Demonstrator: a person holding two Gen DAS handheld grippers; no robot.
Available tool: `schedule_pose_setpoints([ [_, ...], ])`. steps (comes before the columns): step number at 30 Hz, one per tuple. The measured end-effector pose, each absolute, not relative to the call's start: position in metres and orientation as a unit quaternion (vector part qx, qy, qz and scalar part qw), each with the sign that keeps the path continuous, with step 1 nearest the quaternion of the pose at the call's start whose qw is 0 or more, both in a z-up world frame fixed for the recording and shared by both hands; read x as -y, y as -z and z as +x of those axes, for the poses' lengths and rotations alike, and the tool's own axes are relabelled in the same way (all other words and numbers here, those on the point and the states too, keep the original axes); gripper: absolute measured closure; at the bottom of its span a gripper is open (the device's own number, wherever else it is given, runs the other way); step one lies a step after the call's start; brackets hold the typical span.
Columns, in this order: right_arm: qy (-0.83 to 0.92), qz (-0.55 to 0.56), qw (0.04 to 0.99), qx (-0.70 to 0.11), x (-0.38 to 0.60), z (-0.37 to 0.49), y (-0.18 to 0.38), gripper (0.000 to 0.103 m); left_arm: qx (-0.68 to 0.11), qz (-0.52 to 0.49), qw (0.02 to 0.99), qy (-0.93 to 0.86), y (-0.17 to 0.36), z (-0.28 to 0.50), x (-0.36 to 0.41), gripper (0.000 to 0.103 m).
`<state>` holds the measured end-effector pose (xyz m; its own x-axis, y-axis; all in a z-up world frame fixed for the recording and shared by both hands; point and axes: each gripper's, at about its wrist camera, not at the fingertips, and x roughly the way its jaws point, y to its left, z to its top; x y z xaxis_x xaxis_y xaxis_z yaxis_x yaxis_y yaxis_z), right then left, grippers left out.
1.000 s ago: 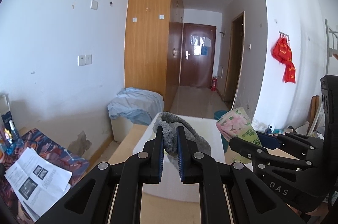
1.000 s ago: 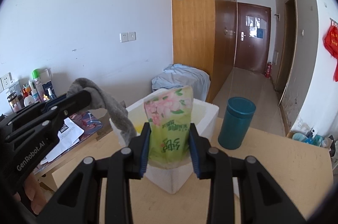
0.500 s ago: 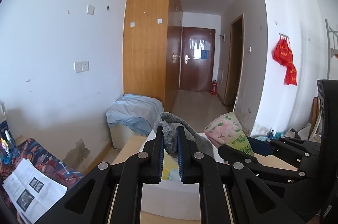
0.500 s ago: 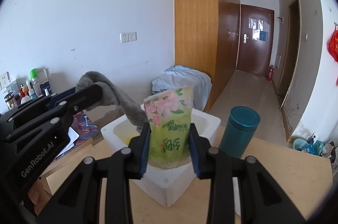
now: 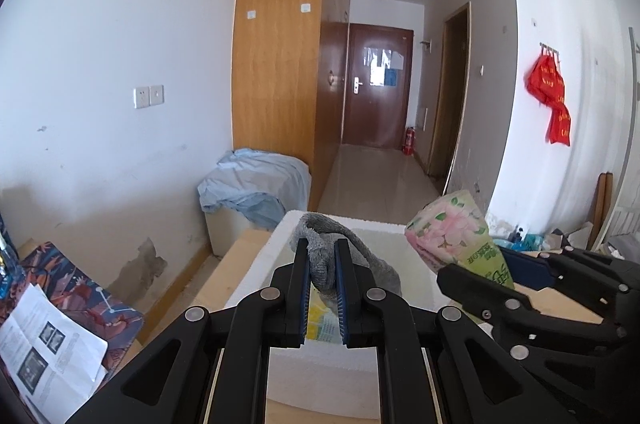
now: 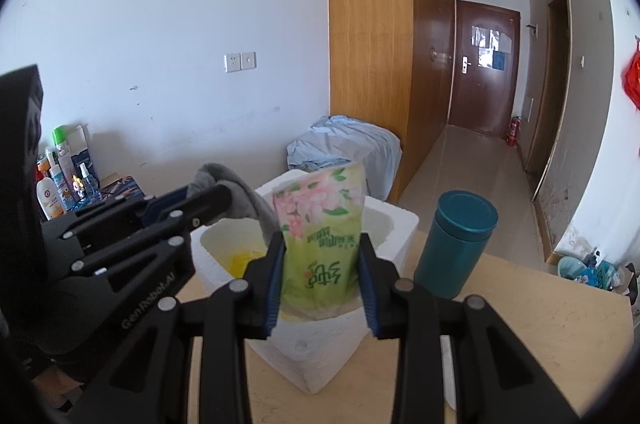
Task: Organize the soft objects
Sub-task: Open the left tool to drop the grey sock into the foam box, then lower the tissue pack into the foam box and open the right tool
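Grey cloth (image 5: 320, 260) is the soft thing clamped between your left gripper (image 5: 323, 294) pads in the left wrist view, its loose end draped to the right and hanging over the open white foam box (image 5: 276, 256). A yellow item (image 5: 320, 318) lies on the box floor just below. At right, your right gripper (image 5: 472, 276) holds the green floral tissue pack (image 5: 456, 236) above the box's right side. Lower the cloth well inside the walls before you let go, so the trailing end does not catch on the rim.

From the right wrist view, the right gripper (image 6: 320, 288) is closed on the tissue pack (image 6: 320, 244), upright, over the near corner of the foam box (image 6: 396, 220). The teal cup (image 6: 458, 244) stands just beside the box on the right; keep clear of it. The left gripper (image 6: 224, 198) carries the cloth (image 6: 240, 196) above the box's left side, so release one item at a time.
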<state>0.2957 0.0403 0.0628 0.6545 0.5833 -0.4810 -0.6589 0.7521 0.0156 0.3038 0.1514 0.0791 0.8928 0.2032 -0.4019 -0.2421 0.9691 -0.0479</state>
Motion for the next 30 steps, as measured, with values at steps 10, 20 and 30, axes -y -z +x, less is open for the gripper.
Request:
schedule_pose_setpoints([
  [10, -0.34, -0.079, 0.906, -0.241, -0.042, 0.302, -0.062, 0.065, -0.227, -0.045, 0.966, -0.115, -0.064, 0.321, -0.154, 0.088],
  [20, -0.336, -0.076, 0.907, -0.241, -0.042, 0.305, -0.062, 0.065, -0.196, -0.057, 0.967, -0.154, -0.066, 0.308, -0.166, 0.01],
  [30, -0.336, -0.08, 0.905, -0.247, -0.046, 0.309, -0.058, 0.065, -0.196, -0.083, 0.965, -0.155, -0.064, 0.291, -0.182, 0.0],
])
